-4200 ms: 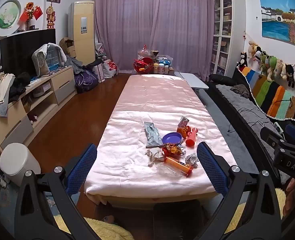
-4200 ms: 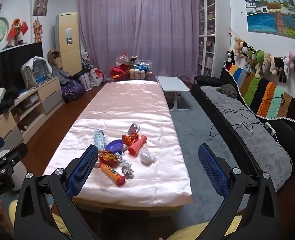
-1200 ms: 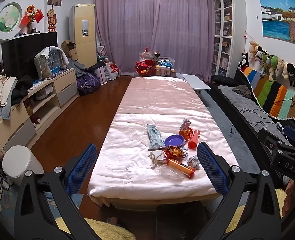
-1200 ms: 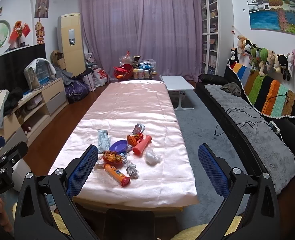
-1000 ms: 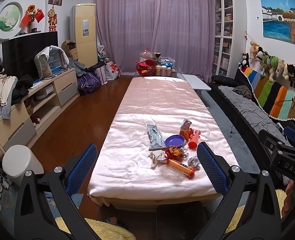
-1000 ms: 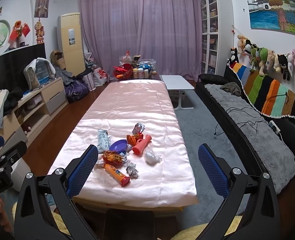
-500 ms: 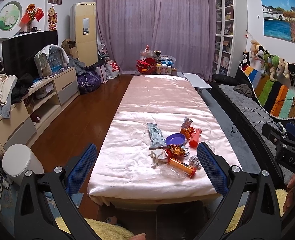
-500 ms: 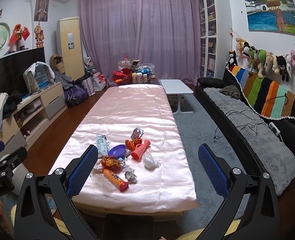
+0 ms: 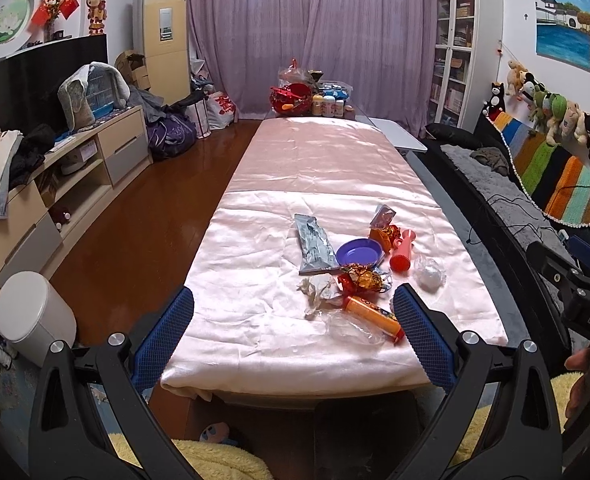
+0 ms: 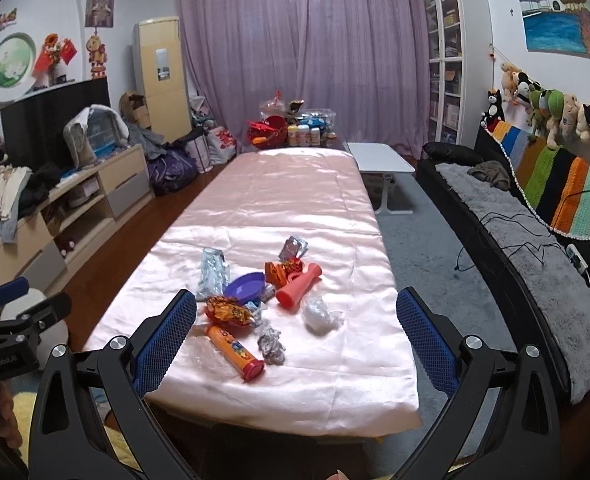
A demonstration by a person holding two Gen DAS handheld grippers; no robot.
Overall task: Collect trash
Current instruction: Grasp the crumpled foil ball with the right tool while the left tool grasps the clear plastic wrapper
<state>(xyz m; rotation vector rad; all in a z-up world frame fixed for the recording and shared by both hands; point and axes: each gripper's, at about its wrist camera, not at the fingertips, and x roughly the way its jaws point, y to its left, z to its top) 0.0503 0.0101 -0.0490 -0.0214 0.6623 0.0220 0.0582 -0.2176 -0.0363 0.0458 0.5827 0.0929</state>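
Observation:
A pile of trash lies on the near end of a long pink-clothed table (image 9: pixel 319 168). In it are an orange tube (image 9: pixel 373 318), a red-gold wrapper (image 9: pixel 363 280), a purple dish (image 9: pixel 359 252), a silver packet (image 9: pixel 314 244), a coral cup (image 9: pixel 403 250), a crumpled tissue (image 9: pixel 319 288) and a clear plastic ball (image 9: pixel 429 272). The right wrist view shows the same tube (image 10: pixel 237 352), a foil ball (image 10: pixel 271 344) and the coral cup (image 10: pixel 299 286). My left gripper (image 9: pixel 293 332) and right gripper (image 10: pixel 295 332) both stand open, short of the table, holding nothing.
A white lidded bin (image 9: pixel 33 316) stands on the wood floor at the left. A low cabinet (image 9: pixel 75 176) lines the left wall; a black sofa (image 10: pixel 515 240) runs along the right. Bottles and a red basket (image 9: pixel 295 98) crowd the table's far end. A white side table (image 10: pixel 381 164) stands beside it.
Both grippers have drifted slightly forward and up toward the table; the trash pile looks a little larger. Nothing on the table has moved.

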